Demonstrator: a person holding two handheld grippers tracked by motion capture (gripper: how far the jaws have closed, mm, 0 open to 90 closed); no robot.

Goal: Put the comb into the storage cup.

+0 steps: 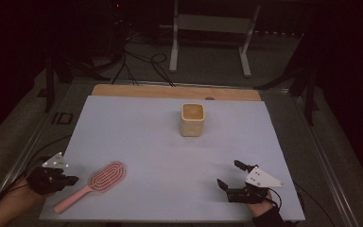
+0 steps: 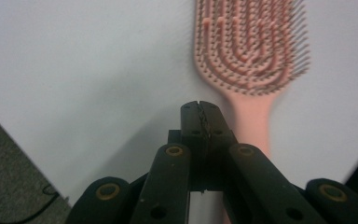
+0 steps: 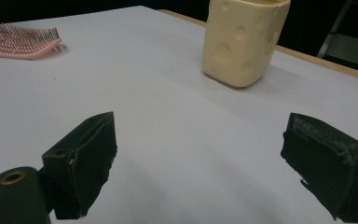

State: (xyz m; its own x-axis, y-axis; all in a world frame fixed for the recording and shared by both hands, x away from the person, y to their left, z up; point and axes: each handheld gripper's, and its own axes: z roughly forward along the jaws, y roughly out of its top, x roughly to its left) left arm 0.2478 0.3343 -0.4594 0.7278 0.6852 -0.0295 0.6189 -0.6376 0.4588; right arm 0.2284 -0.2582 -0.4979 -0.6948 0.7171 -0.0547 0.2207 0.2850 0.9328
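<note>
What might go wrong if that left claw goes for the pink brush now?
The left gripper is shut, its fingers pressed together beside the brush handle, so it would probably shove the brush instead of gripping it. The brush lies near the table edge, so a shove could knock it off.

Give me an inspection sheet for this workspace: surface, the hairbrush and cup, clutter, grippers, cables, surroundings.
Surface: pale sheet on a wooden table, no spills seen.
Job's things: pink hairbrush lying flat near the front left, bristles up; cream cup upright toward the far middle, apart from the brush.
Clutter: nothing seen.
Grippers: left gripper shut on nothing, just left of the brush handle; right gripper open and empty at the front right.
Cables: black cables on the floor beyond the table.
Surroundings: dim room, a white frame stand behind the table.
</note>
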